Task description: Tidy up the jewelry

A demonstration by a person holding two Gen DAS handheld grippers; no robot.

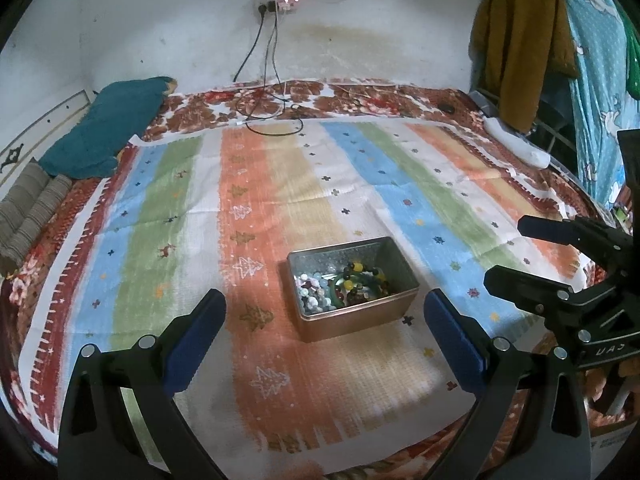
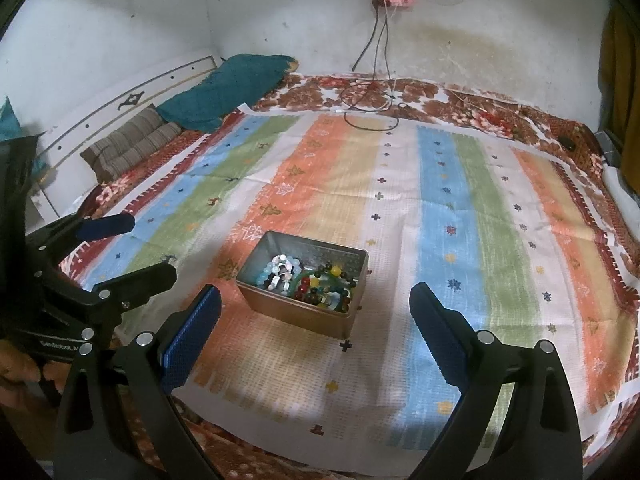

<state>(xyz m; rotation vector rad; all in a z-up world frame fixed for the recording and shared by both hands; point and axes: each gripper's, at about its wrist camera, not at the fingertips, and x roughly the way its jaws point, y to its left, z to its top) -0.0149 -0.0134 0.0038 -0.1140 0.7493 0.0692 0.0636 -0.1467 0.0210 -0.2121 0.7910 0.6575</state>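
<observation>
An open metal tin (image 1: 394,308) sits on a striped cloth (image 1: 280,184) on a bed. It holds beaded bracelets (image 1: 360,280) in white, green, yellow and dark colours. In the right wrist view the tin (image 2: 312,322) and bracelets (image 2: 316,282) lie just ahead. My left gripper (image 1: 326,304) is open and empty, above the cloth just before the tin. My right gripper (image 2: 316,300) is open and empty, also near the tin. The right gripper (image 1: 508,252) shows open at the right in the left wrist view. The left gripper (image 2: 144,246) shows open at the left in the right wrist view.
A teal blanket (image 1: 104,136) and a striped pillow (image 1: 32,208) lie at the bed's far left. Black cables (image 1: 272,116) trail from a wall socket (image 1: 276,2) onto the bed. Clothes (image 1: 524,48) hang at the right. A white item (image 1: 516,142) lies at the right edge.
</observation>
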